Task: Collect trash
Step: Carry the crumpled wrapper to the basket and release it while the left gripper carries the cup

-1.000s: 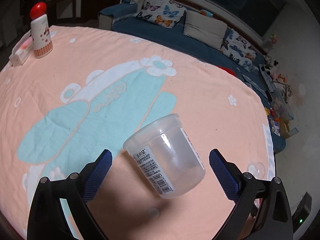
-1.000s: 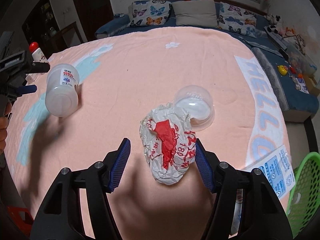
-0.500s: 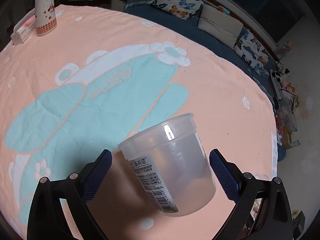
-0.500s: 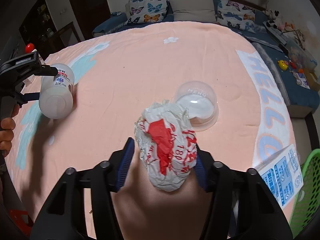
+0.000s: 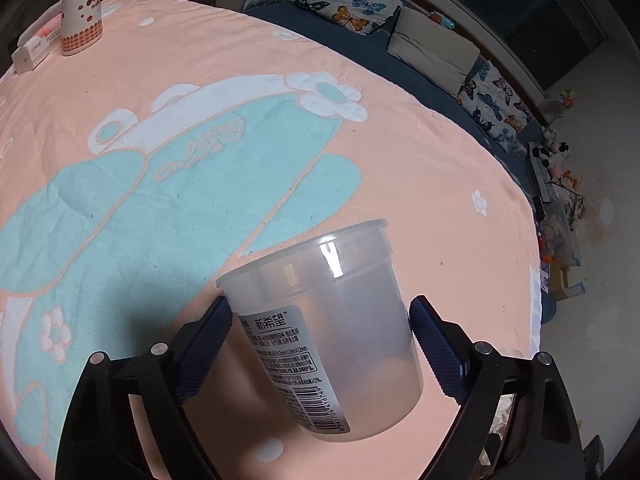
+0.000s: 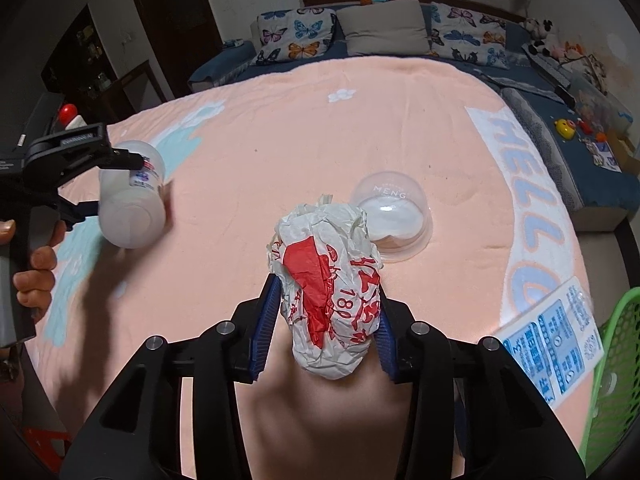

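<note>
- Right wrist view: our right gripper [image 6: 326, 320] sits in the lower middle of the frame, and its jaws are closing on the crumpled wrapper [image 6: 330, 288]. A second ago the blue pads stood clearly apart from the paper on both sides; now they press into its flanks, so we judge the pinch as nearly complete.
- Just behind the wrapper, to the upper right of it, the clear dome lid [image 6: 390, 216] lies on the peach blanket [image 6: 320, 128]; it looks to touch the paper, or almost.
- At the lower right edge we see part of a green basket [image 6: 618, 380], probably the place for the trash, with a blue printed sheet [image 6: 554, 340] beside it.
- Left wrist view: our left gripper [image 5: 320, 348] is in the lower middle, jaws still wide but closing, with the translucent cup [image 5: 332, 332] lying on its side between them. Earlier the cup was farther ahead of the pads; now the left pad touches its wall near the rim and the right pad is just beside it, so no firm grip yet.
- In the upper left corner stand a red-capped bottle [image 5: 82, 12] and a small box [image 5: 34, 46], well apart from the cup.
- For the task this means both pieces are about to be secured; lifting comes next, we think.
</note>
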